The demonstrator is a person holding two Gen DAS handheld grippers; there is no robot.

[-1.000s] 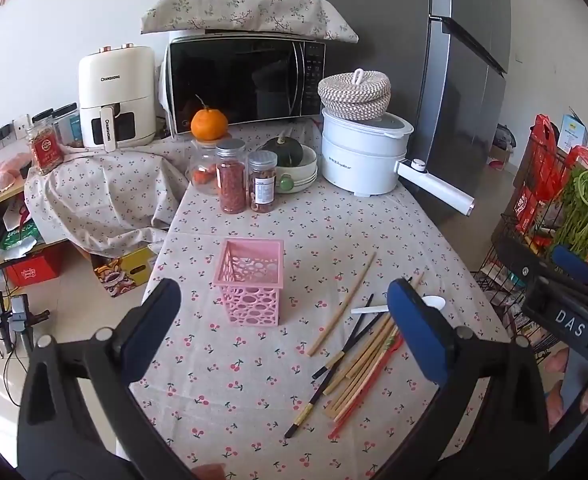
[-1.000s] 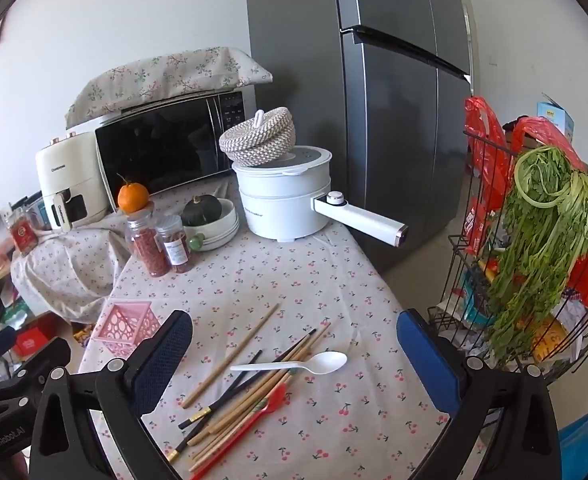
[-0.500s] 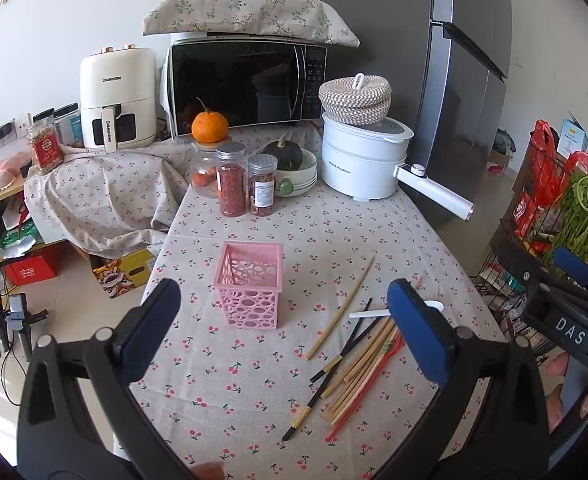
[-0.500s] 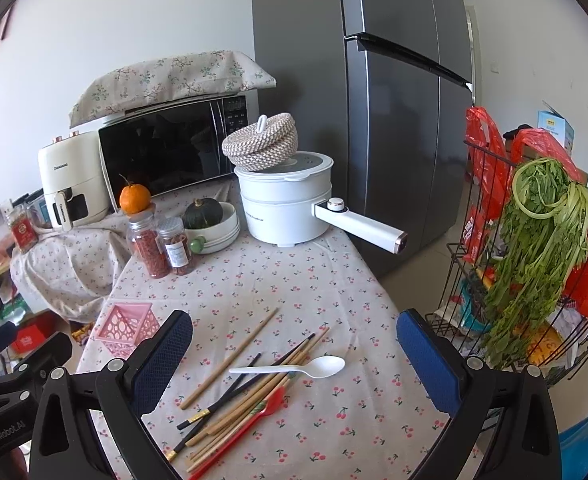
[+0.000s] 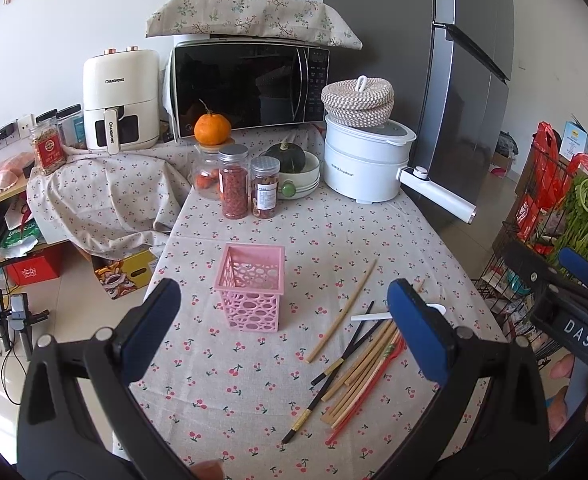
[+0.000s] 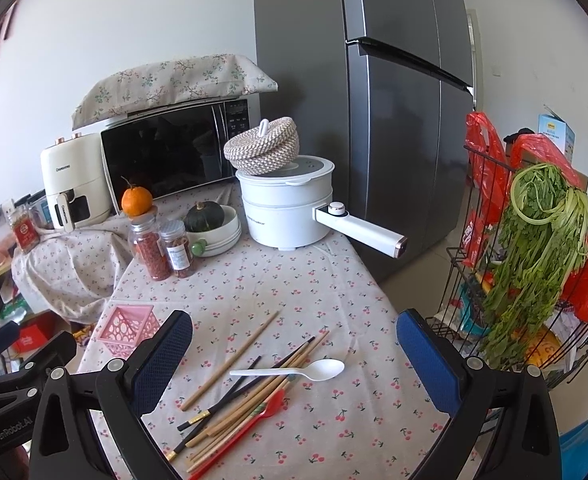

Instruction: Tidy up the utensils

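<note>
Several chopsticks lie in a loose fan on the cherry-print surface, pale wooden ones mixed with 2 dark ones, and 1 wooden chopstick rests apart to their left, between the pile and the pink basket. Across the top of the fan sits a white spoon, and along its lower edge a red utensil (its working end too small to make out). The pink basket stands upright and apart from the pile. Left tongs are spread wide and hold nothing, hovering above the surface near the basket; right tongs are likewise spread wide and hold nothing, above the pile. Farther back stand 2 spice jars, a white pot and a microwave.
</note>
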